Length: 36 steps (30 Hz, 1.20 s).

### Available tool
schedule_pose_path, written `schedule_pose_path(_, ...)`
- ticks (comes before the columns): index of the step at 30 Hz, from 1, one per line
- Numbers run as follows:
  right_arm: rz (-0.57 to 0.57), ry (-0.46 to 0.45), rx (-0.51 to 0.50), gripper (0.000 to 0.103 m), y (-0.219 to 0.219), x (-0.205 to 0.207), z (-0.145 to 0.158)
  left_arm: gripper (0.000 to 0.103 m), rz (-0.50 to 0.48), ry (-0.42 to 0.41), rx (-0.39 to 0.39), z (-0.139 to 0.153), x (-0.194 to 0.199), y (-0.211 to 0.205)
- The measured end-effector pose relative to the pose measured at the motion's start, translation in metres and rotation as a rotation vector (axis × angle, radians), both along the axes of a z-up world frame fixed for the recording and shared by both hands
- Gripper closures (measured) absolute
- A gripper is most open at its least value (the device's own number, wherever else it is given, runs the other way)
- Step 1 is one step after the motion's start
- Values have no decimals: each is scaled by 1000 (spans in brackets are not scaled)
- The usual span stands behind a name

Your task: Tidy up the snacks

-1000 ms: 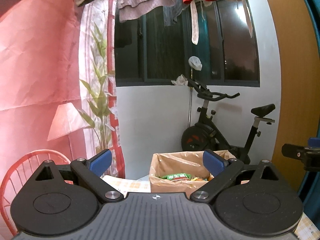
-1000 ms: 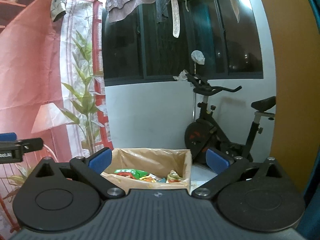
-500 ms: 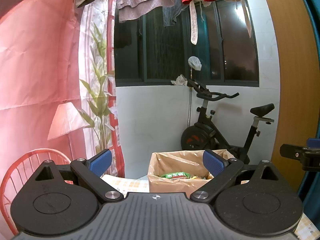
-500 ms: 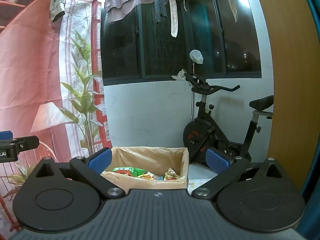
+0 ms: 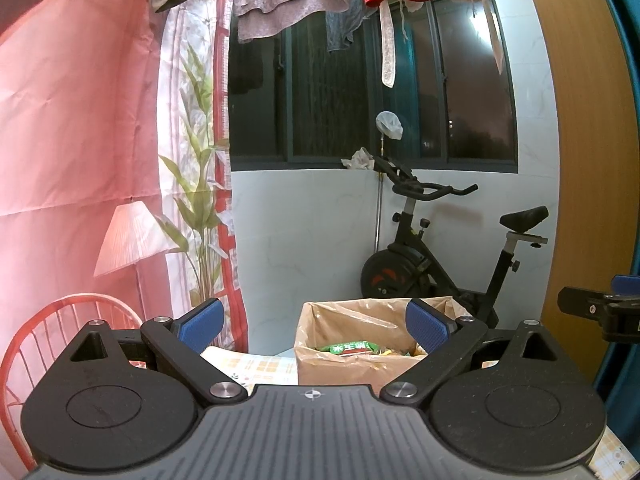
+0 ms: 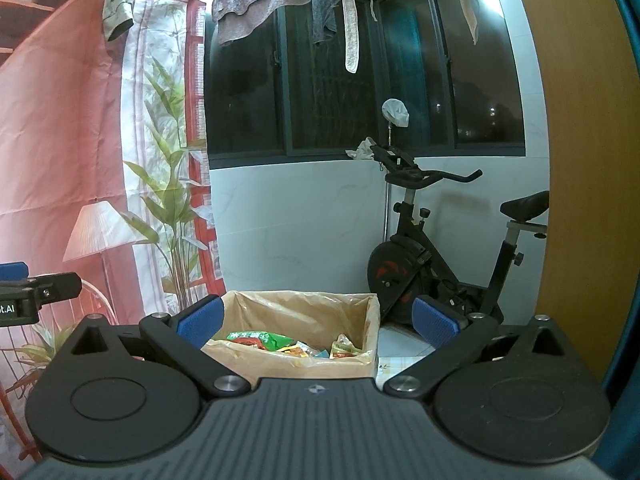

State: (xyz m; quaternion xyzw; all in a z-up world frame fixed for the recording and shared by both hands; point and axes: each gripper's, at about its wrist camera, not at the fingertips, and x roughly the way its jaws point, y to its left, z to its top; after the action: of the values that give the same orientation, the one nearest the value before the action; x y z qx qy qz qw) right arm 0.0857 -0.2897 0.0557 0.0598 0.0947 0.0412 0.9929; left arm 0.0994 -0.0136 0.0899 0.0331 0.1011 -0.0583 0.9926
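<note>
Right wrist view is showing the right gripper hanging with its blue pads spread wide and nothing between them, looking over a lined cardboard box on the table where snack packets are lying, a green one on top. The left gripper is likewise standing apart and empty, facing the same box from its left. Judging by this, the grippers are idling between picks or near the end; a next move would call for finding any snack outside the box, none of which is showing.
</note>
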Motion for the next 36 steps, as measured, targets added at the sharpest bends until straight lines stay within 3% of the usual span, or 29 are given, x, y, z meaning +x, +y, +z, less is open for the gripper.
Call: schedule_pose_path(36,0,-1,-6,1,-2,-1,0,4,-7,-15,3,1,-5,-3)
